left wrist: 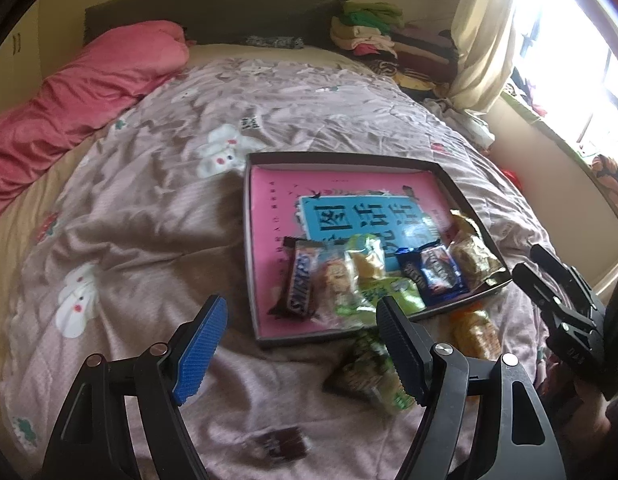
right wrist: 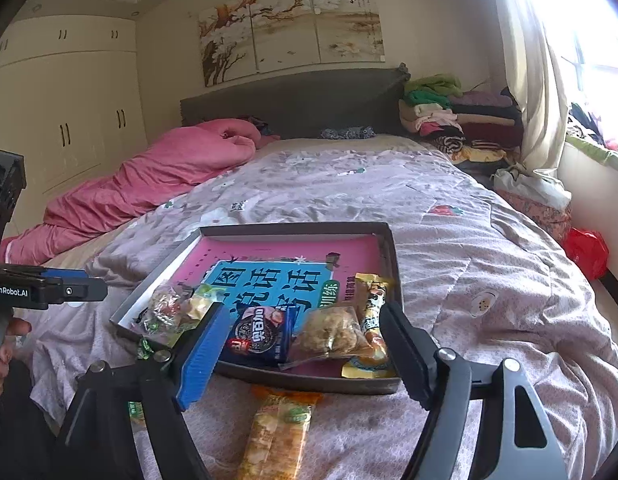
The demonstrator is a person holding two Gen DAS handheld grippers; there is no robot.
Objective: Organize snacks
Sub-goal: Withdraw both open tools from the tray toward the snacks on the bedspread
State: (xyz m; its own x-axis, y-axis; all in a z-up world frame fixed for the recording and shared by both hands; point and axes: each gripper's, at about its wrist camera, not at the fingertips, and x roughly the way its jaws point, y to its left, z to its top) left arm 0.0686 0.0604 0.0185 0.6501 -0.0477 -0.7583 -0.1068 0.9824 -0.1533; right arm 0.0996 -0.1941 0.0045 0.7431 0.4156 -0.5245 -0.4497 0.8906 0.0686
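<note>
Pink-lined tray (right wrist: 389,248) on the bed holds most snacks; an orange packet (right wrist: 279,432) and green packet (left wrist: 369,376) lie outside, just beside its near edge. Left gripper (left wrist: 301,356) and right gripper (right wrist: 305,356) hover released, empty; next likely calls for grasping the orange packet.

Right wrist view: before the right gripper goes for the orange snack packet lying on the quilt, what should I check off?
1. Right gripper open, nothing held: ok.
2. Orange-wrapped snack packet on the pale purple quilt, below the jaws, outside the tray: ok.
3. Dark shallow tray with pink lining has bare space: ok.
4. Left gripper open, apart from that packet: ok.
5. Green snack packet also outside the tray: not ok.
</note>
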